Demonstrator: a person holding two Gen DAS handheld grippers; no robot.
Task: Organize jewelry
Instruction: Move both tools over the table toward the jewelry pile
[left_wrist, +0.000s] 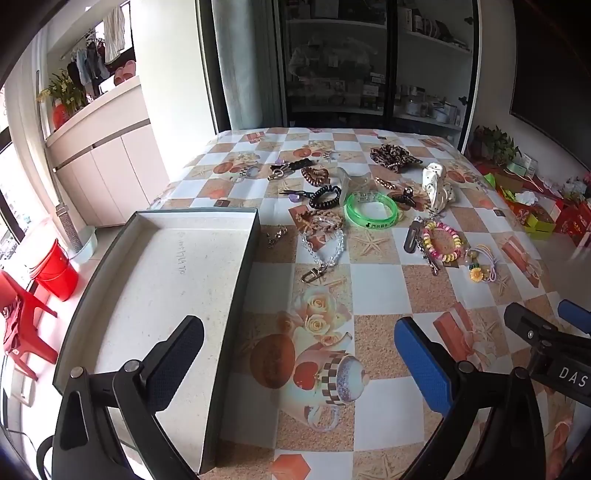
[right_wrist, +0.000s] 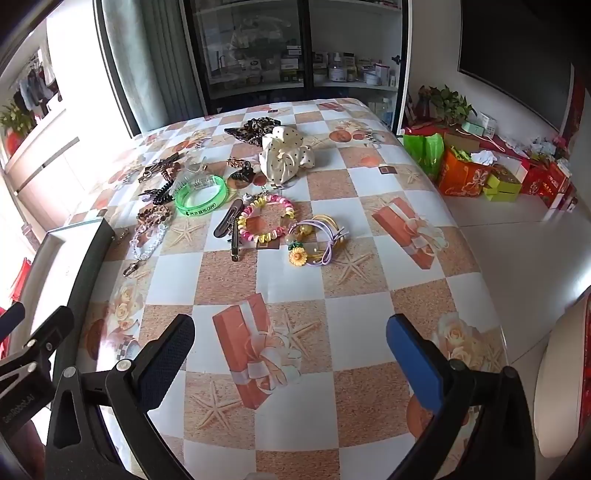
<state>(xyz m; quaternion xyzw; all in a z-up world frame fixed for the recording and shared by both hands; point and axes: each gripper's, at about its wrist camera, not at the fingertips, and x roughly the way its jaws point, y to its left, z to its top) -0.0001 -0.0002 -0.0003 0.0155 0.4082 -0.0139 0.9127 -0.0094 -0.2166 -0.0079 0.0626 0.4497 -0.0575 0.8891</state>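
Observation:
A shallow dark-rimmed box (left_wrist: 166, 277) with a pale bare bottom lies at the table's left, under my left gripper's left finger. My left gripper (left_wrist: 303, 354) is open above the tablecloth, holding nothing. My right gripper (right_wrist: 291, 343) is also open and holds nothing, beside it over the near table. Jewelry lies scattered farther back: a green bangle (left_wrist: 371, 208) (right_wrist: 201, 194), a pink-and-yellow bead bracelet (right_wrist: 264, 221), sunflower hair ties (right_wrist: 317, 240), a clear crystal chain (left_wrist: 325, 243), a black coil tie (left_wrist: 325, 197), a leopard scrunchie (right_wrist: 255, 127) and a white dotted scrunchie (right_wrist: 282, 155).
The checked tablecloth (right_wrist: 354, 321) ends at a rounded right edge over pale floor. Gift bags and boxes (right_wrist: 461, 173) stand on the floor at the right. A red bucket (left_wrist: 55, 269) and a red chair (left_wrist: 22, 325) are left of the table. A glass cabinet (left_wrist: 369, 62) stands behind.

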